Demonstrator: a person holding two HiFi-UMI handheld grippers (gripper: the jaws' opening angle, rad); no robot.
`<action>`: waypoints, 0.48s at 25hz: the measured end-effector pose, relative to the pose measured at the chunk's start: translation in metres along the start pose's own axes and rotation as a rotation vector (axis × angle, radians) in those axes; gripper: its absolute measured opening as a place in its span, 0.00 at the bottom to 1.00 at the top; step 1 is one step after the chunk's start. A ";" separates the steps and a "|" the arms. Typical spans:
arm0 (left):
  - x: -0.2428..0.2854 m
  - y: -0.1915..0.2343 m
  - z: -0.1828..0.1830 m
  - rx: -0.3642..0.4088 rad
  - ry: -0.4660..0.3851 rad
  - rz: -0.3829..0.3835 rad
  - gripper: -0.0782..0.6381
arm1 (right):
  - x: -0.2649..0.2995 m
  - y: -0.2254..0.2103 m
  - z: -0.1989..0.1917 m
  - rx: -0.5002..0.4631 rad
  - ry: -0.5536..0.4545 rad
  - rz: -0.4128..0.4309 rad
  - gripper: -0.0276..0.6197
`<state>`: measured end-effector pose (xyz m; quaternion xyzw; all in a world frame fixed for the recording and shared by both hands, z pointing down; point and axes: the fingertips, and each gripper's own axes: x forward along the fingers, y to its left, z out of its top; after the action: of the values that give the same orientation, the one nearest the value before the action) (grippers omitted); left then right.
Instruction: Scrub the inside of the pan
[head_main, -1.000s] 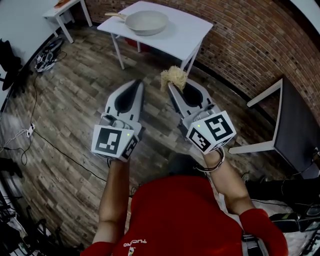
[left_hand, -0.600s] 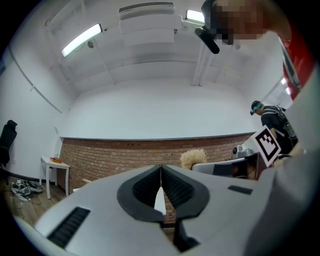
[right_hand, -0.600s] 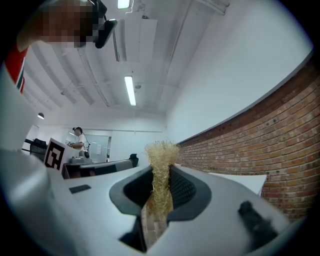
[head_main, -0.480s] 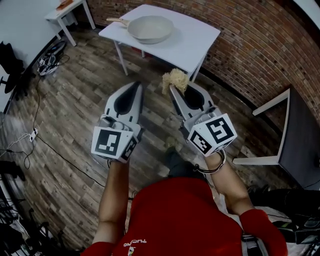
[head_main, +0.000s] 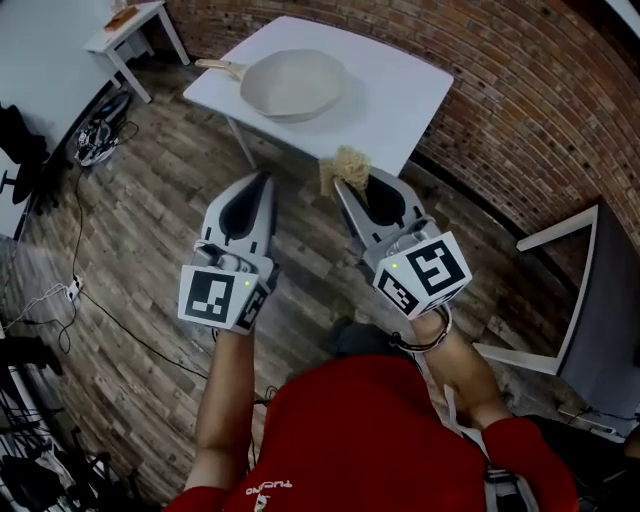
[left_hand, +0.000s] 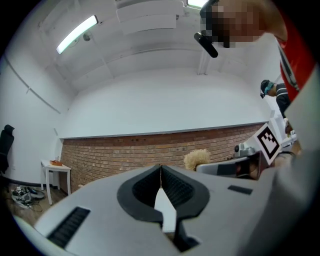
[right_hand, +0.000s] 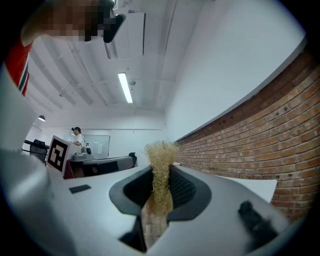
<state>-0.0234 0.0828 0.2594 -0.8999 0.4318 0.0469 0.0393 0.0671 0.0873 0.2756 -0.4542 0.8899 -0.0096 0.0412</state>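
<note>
Scrubber ready, pan on the table

The right gripper (head_main: 341, 186) pinches a straw-coloured scrubber (head_main: 346, 166), with the tuft sticking out past its tips. The left gripper (head_main: 262, 180) is pressed together with nothing in it. Both are held side by side over the wood floor (head_main: 150, 250), short of the white table (head_main: 405, 85). The pan (head_main: 292, 84) sits there, well apart from both, handle pointing left.
</note>
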 end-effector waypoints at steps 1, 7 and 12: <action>0.014 0.007 -0.001 0.002 0.001 0.005 0.13 | 0.010 -0.013 0.001 -0.001 0.001 0.004 0.17; 0.089 0.041 -0.007 0.011 -0.001 0.045 0.13 | 0.064 -0.081 0.005 -0.007 0.009 0.036 0.18; 0.124 0.061 -0.016 0.015 0.014 0.062 0.13 | 0.096 -0.112 0.001 0.004 0.016 0.045 0.18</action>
<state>0.0067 -0.0533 0.2588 -0.8861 0.4599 0.0387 0.0417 0.1017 -0.0562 0.2747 -0.4337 0.9003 -0.0140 0.0352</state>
